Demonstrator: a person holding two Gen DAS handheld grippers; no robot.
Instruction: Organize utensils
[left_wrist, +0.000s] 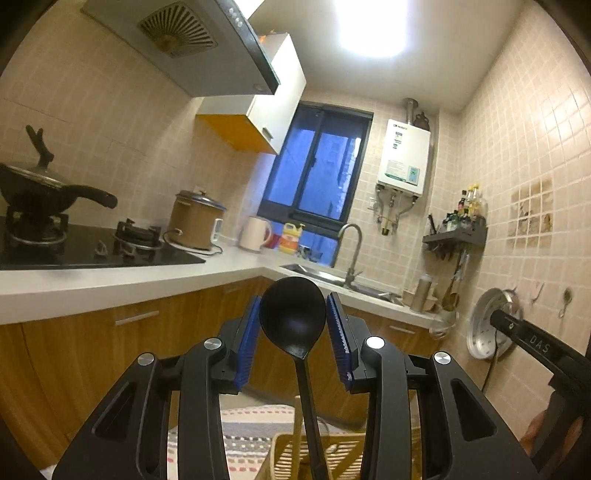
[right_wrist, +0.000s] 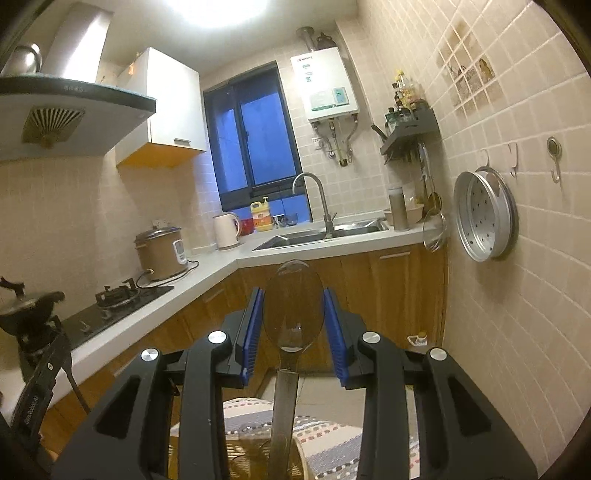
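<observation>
The left gripper (left_wrist: 293, 317) points roughly level into the kitchen, its blue-padded jaws clamped on a black ladle (left_wrist: 293, 314): the bowl sits between the pads, touching both, and the handle runs back toward 6 o'clock, passing over a yellow slotted basket (left_wrist: 332, 458) at the bottom of the left wrist view. The right gripper (right_wrist: 293, 312) holds a metal spoon (right_wrist: 293, 306) in the same manner — bowl pinched between the two blue pads, handle trailing toward 6 o'clock above a woven basket (right_wrist: 236, 458) and a spotted, striped cloth (right_wrist: 332, 439). In the left wrist view the right gripper's black body enters at 4 o'clock, in front of a perforated steamer tray (left_wrist: 484, 325) hanging on the tiled wall. In the right wrist view the left gripper's body shows at 8 o'clock. The white surface (right_wrist: 221, 273) runs in an L: on its left leg stands a gas hob (left_wrist: 92, 247) with a black lidded wok (left_wrist: 44, 184) at 9 o'clock, then a brown rice cooker (left_wrist: 195, 221) and a cream kettle (left_wrist: 255, 232). The sink (right_wrist: 314, 232) with its curved tap (right_wrist: 314, 195) lies at 12 o'clock under a dark window (right_wrist: 251, 136) — a yellow detergent bottle (right_wrist: 261, 212) stands just beside it. A wall rack (right_wrist: 410, 133) carrying bottles hangs at 1 o'clock.
</observation>
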